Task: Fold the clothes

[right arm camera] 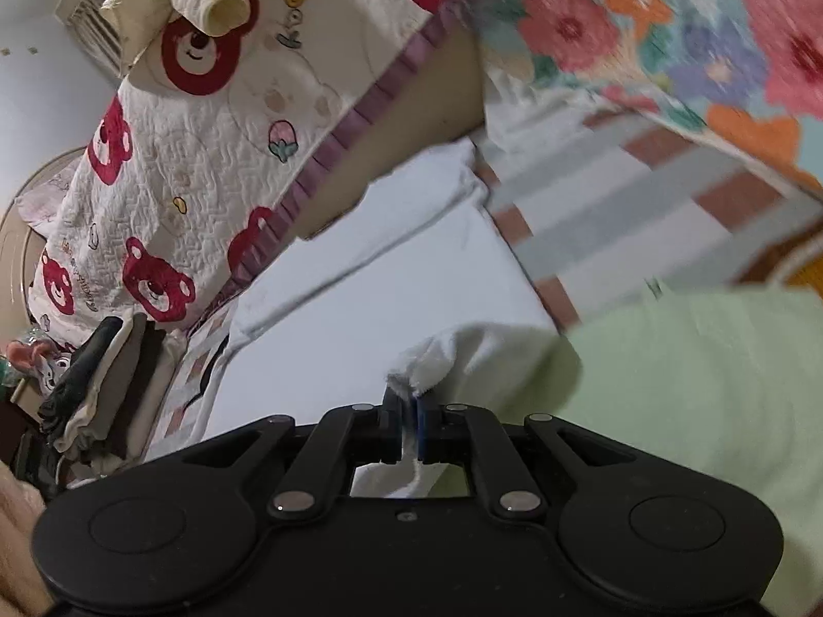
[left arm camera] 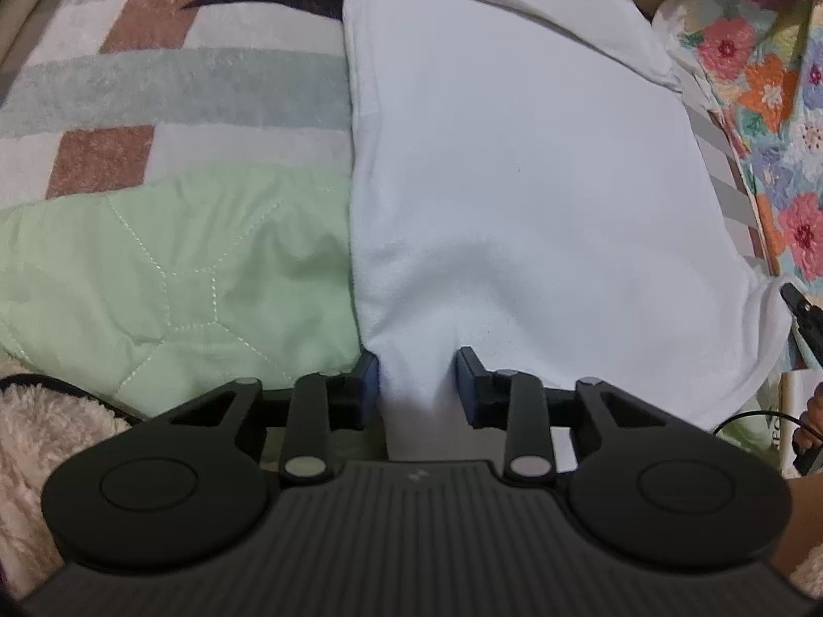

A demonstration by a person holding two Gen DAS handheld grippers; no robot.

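Working on a white garment (left arm camera: 514,154), laid flat and lengthwise up the middle of the left wrist view, over a checked blanket (left arm camera: 154,77) and the edge of a green quilt (left arm camera: 170,267) at lower left. Probably spread that way to give a smooth panel and two free near corners for a fold away from the camera.

Left gripper (left arm camera: 416,385) at bottom centre: gripping a bunched ridge of the near hem, pads set against the cloth on both sides, fabric puckered just above them. Pitched steeply down onto the bed, held square to the hem.

Right gripper (right arm camera: 410,427) at bottom centre of its own view: pressed almost together on the other near corner, with a frayed tuft of white standing up above the pads. Seen too at the right edge of the left view, nipping that raised corner. Angled down more shallowly and rolled, so bed and bear quilt (right arm camera: 170,164) run diagonally across the frame. Blurred on the right side, over the floral quilt (right arm camera: 668,25).

Judged as the grasp stage: both near corners taken, fold not yet made. Stack of clothes (right arm camera: 103,375) waiting at left edge, well apart.
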